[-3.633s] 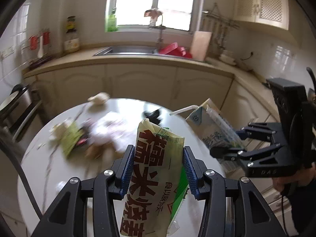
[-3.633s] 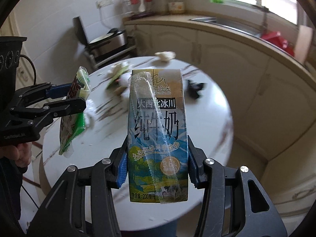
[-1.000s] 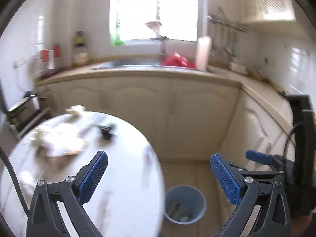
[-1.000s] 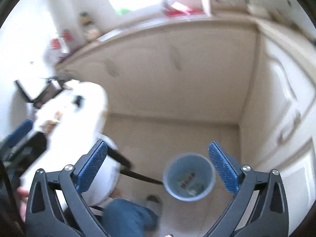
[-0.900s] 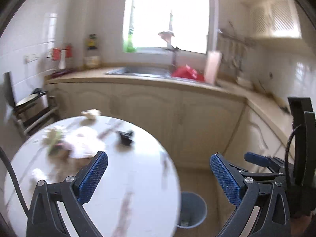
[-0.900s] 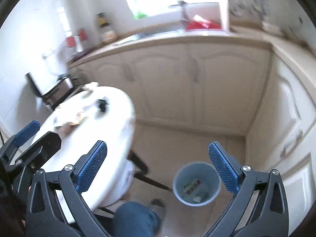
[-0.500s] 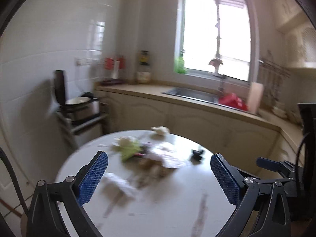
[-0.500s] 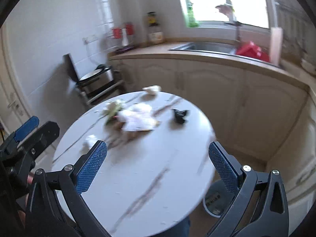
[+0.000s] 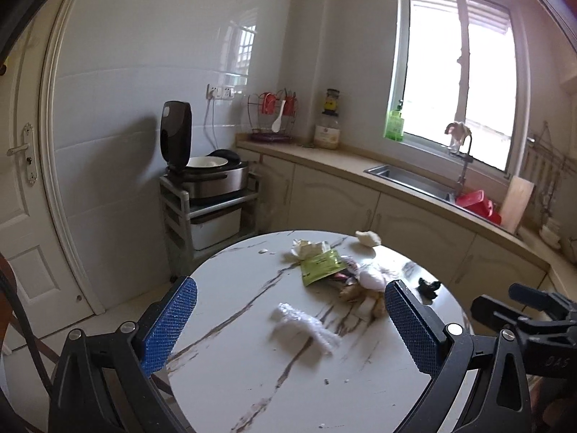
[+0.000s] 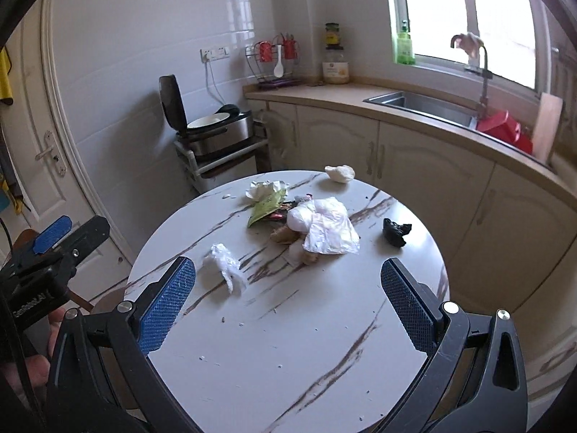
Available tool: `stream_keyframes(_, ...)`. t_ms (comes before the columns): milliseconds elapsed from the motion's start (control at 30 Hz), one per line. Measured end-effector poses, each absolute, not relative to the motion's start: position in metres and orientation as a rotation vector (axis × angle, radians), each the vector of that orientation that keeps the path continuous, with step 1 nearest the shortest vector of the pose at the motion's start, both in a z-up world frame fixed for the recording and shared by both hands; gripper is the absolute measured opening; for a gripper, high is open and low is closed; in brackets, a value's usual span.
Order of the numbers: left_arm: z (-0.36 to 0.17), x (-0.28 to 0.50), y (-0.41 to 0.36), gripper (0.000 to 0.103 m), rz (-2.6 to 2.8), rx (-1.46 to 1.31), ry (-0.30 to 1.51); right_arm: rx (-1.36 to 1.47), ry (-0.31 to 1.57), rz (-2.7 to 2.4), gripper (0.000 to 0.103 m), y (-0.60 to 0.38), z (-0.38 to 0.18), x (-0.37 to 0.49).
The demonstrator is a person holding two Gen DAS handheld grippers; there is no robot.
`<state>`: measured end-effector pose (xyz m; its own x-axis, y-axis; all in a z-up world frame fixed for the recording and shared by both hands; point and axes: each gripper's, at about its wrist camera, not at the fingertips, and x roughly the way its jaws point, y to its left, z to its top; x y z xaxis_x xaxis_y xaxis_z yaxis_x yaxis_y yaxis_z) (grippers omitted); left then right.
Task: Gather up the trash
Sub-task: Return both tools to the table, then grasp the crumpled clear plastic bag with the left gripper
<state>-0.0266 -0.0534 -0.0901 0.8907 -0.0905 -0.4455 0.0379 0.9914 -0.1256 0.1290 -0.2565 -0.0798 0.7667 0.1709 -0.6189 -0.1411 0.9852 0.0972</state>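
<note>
A round white marble table holds scattered trash. A crumpled clear plastic wrap lies nearest. Behind it are a green wrapper, a white plastic bag on a heap of scraps, a black crumpled piece and a pale lump at the far edge. My left gripper is open and empty above the near table edge. My right gripper is open and empty over the table's front.
A rice cooker stands on a small rack left of the table. A counter with a sink and cabinets runs along the back and right. A door is at the far left.
Both grippers, earlier shut on a snack wrapper and a milk carton, opened over the blue bin and are empty. Both have swung left, back from the bin to the table.
</note>
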Motion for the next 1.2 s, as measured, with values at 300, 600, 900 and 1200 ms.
stream_keyframes(300, -0.073, -0.028, -0.052, 0.102, -0.064, -0.114, 0.521, 0.031, 0.677, 0.186, 0.103, -0.25, -0.075, 0.136)
stream_keyframes(600, -0.082, 0.052, -0.045, 0.102, -0.077, -0.114, 0.661, 0.012, 0.724, 0.166, 0.103, -0.265, -0.091, 0.156)
stream_keyframes(900, -0.105, 0.105, -0.032, 0.102, -0.079, -0.131, 0.809, 0.031, 0.823, 0.137, 0.103, -0.288, -0.132, 0.189)
stream_keyframes(1200, -0.131, 0.159, -0.016, 0.102, -0.067, -0.184, 0.898, 0.036, 0.89, 0.151, 0.102, -0.296, -0.16, 0.231)
